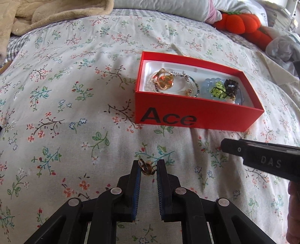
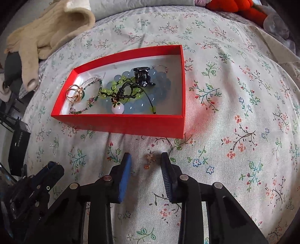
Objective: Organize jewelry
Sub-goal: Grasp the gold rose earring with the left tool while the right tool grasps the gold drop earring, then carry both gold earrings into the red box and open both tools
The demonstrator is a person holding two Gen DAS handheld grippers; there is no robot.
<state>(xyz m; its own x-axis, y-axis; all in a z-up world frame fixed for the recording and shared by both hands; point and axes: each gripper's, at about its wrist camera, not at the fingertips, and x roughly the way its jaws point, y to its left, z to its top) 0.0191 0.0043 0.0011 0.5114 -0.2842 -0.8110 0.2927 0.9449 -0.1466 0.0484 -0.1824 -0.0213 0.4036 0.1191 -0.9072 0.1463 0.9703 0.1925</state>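
Left tongs (image 1: 147, 167) pinching gold earring (image 1: 145, 168), right tongs (image 2: 146, 161) apparently open

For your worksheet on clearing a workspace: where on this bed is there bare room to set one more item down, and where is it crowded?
Bare floral bedspread lies left of the red box, below the beige blanket. More shows right of the box in the right wrist view. Crowded: inside the box, filled by the blue bead bracelet and other jewelry, and the strip in front, with both grippers and the small earring.
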